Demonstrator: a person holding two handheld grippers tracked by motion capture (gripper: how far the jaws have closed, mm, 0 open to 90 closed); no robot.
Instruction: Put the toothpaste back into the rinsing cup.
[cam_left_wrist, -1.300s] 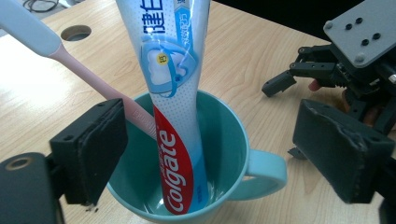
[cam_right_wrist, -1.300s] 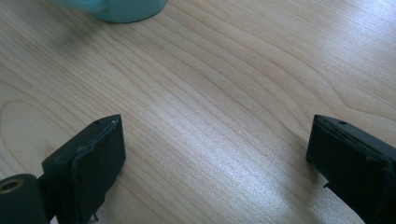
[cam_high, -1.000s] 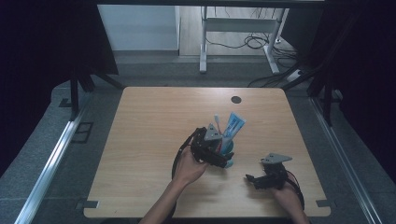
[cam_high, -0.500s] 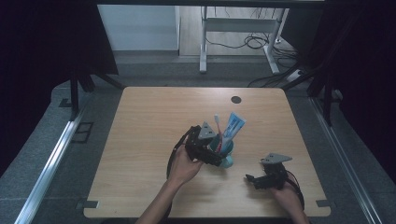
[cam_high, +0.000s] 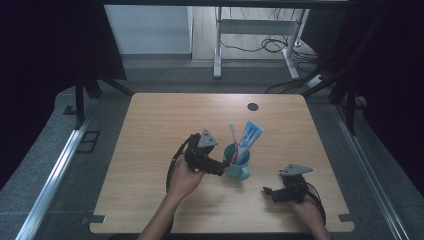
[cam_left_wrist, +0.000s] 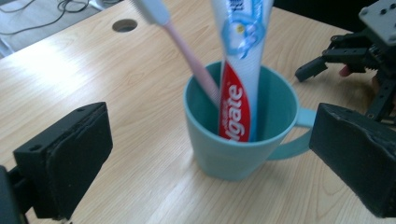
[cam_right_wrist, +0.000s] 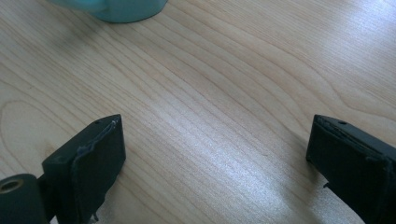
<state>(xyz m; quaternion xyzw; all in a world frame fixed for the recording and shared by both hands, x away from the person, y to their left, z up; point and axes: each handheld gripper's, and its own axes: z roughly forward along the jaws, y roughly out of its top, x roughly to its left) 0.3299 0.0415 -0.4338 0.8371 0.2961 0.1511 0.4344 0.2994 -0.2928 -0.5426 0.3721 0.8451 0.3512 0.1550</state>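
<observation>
A teal cup (cam_high: 238, 167) with a handle stands on the wooden table (cam_high: 165, 120), right of centre. It holds a pink-and-white toothbrush (cam_high: 232, 137) and a red, white and blue toothpaste tube (cam_high: 248, 137), both leaning. My left gripper (cam_high: 220, 167) is open, its tips just left of the cup. In the left gripper view the cup (cam_left_wrist: 238, 144), the tube (cam_left_wrist: 240, 70) and the toothbrush (cam_left_wrist: 189, 65) stand just ahead, framed by the wide jaws of the left gripper (cam_left_wrist: 210, 163), which do not touch them. My right gripper (cam_high: 270, 192) rests open near the front right, over bare wood (cam_right_wrist: 215, 158).
A round cable hole (cam_high: 253, 106) sits near the table's far edge. The other gripper (cam_left_wrist: 369, 46) shows beyond the cup in the left gripper view. The cup's base (cam_right_wrist: 116, 9) lies at the top left of the right gripper view. Bare wood spreads across the left and far halves.
My left gripper has drawn back to the left, away from the cup, and its jaws now stand just clear of it. The right gripper and the cup have stayed put.
</observation>
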